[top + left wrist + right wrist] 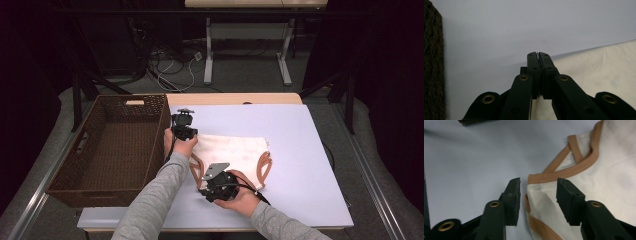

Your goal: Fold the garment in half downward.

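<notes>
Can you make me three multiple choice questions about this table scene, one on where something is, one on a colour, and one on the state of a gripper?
1. Where does the wicker basket stand?
A. at the left of the table
B. at the right of the table
C. on top of the cloth

2. What colour is the trim on the white garment?
A. blue
B. light brown
C. green

3. How do the jaws of the right gripper stand?
A. shut with nothing between them
B. open, astride the garment's trimmed corner
C. shut on the basket rim

Answers: 1 A, the high view shows it left of the garment. 2 B, the right gripper view shows tan bands along the edges. 3 B, a gap shows between the jaws with the corner lying in it.
</notes>
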A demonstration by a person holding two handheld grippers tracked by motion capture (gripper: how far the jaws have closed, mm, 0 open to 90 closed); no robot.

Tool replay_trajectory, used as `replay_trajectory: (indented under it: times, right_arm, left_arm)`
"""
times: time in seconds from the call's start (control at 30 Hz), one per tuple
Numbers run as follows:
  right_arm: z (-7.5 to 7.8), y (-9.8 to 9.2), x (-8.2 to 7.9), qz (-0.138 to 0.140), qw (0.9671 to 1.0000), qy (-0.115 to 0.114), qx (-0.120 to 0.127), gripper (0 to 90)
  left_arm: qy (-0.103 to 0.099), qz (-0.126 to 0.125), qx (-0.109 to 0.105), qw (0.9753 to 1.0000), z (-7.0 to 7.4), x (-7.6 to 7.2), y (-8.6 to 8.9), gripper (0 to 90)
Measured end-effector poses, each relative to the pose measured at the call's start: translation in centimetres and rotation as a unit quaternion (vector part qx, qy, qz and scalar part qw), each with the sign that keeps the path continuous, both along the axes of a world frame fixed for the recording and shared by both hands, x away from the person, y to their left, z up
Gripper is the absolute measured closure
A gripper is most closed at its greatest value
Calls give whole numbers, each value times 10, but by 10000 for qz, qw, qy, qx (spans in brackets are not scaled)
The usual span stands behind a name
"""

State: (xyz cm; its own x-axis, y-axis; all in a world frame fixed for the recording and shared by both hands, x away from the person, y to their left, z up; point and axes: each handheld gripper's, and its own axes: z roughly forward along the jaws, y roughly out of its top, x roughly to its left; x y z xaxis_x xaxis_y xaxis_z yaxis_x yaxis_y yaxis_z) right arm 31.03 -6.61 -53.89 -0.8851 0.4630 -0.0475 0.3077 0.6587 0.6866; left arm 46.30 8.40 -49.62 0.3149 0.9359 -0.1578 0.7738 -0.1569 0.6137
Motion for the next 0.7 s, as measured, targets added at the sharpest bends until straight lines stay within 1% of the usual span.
replay_trajectory:
  times: [0.03, 0.1, 0.17, 0.27, 0.3, 0.33, 0.4, 0.43, 0.5, 0.53, 0.57, 0.6, 0.7]
  right_arm:
    - [-1, 1, 0, 32, 10000, -26, -63, 591]
    - [-4, 3, -1, 72, 9999, 37, -115, 612]
    - [-7, 5, -3, 130, 9998, -22, -168, 636]
    - [-9, 9, -7, 71, 9997, -72, -235, 663]
    - [-10, 10, -7, 94, 9996, -87, -257, 676]
    - [-10, 11, -8, 60, 9996, -68, -256, 683]
    - [-11, 12, -8, 49, 9995, 6, -304, 703]
    - [-13, 12, -7, 59, 9995, -10, -324, 711]
    - [-13, 11, -7, 27, 9996, 25, -268, 732]
    - [-14, 11, -7, -14, 9997, 73, -242, 741]
    - [-14, 10, -7, -47, 9996, 147, -221, 748]
    - [-14, 10, -5, -38, 9997, 168, -173, 759]
    - [-13, 8, -2, -175, 9993, 290, -132, 811]
  left_arm:
    - [0, -1, -3, 10000, 0, 0, 0, 885]
    - [9, 3, -24, 10000, 0, 0, 0, 885]
    - [4, -2, -19, 10000, 1, 0, 1, 884]
    - [-5, 27, 9, 10000, 2, -1, 0, 885]
    - [-13, 67, -41, 10000, 1, -1, -1, 884]
    - [-26, 29, -9, 10000, 2, -1, 0, 884]
    - [-26, 26, -8, 10000, 2, -1, 0, 885]
    - [-22, 50, -12, 10000, 2, -1, -1, 885]
    - [2, 56, -30, 10000, 1, -1, 0, 884]
    - [2, 23, 0, 10000, 2, -1, 0, 884]
    - [-7, 35, -13, 10000, 1, -1, 0, 884]
    - [-4, 34, -14, 10000, 1, -1, 0, 885]
    - [10, 22, -13, 10000, 2, -2, 0, 884]
